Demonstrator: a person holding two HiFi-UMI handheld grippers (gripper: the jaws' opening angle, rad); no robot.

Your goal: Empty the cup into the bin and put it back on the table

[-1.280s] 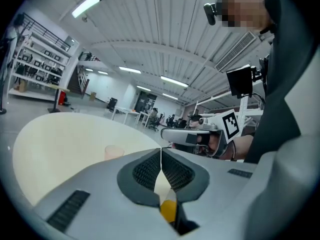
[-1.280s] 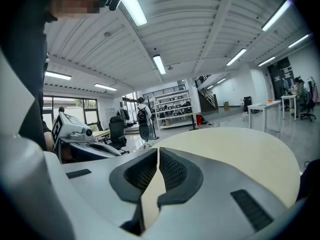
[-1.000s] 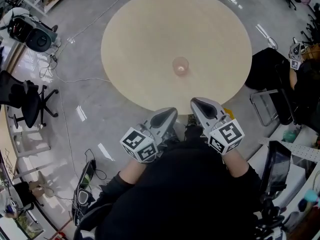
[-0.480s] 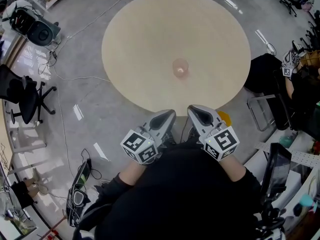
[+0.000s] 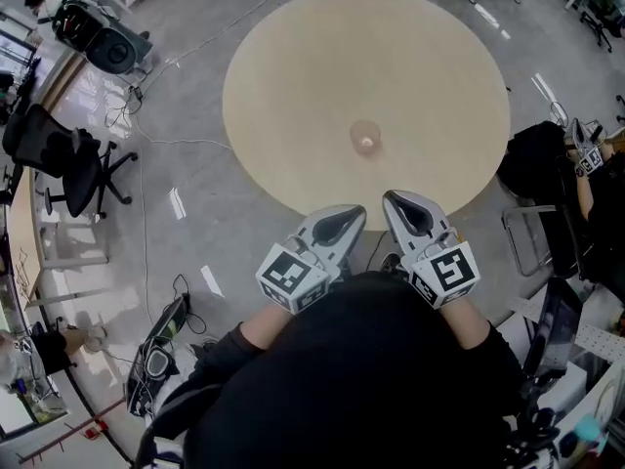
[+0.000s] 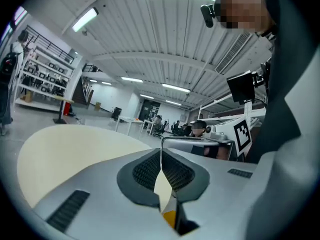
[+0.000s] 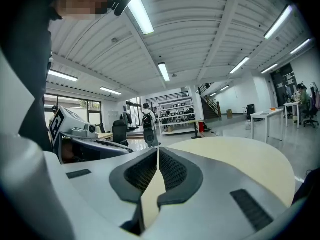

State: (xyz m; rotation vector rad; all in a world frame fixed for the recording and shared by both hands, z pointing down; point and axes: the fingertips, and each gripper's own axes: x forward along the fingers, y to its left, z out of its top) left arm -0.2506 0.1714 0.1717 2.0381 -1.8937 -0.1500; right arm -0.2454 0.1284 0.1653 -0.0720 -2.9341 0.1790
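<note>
A clear plastic cup (image 5: pixel 365 137) stands upright near the middle of the round beige table (image 5: pixel 293 57), something pale and small inside it. My left gripper (image 5: pixel 347 219) is held close to my body at the table's near edge, shut and empty. My right gripper (image 5: pixel 402 205) sits beside it, also shut with nothing between its pads. In the left gripper view the left gripper (image 6: pixel 161 156) points over the table top (image 6: pixel 65 149). The right gripper view shows the right gripper (image 7: pixel 158 156) the same way over the table (image 7: pixel 235 151). No bin is in view.
Grey floor surrounds the table. A black office chair (image 5: pixel 63 159) stands at the left, with cables (image 5: pixel 146 145) trailing on the floor. A dark chair (image 5: pixel 542 179) and another person's arm (image 5: pixel 591 154) are at the right. A yellow object (image 6: pixel 170 218) shows below the left jaws.
The head view has shifted, so the table and cup sit slightly further right and lower. Both grippers stay shut, side by side near my body.
</note>
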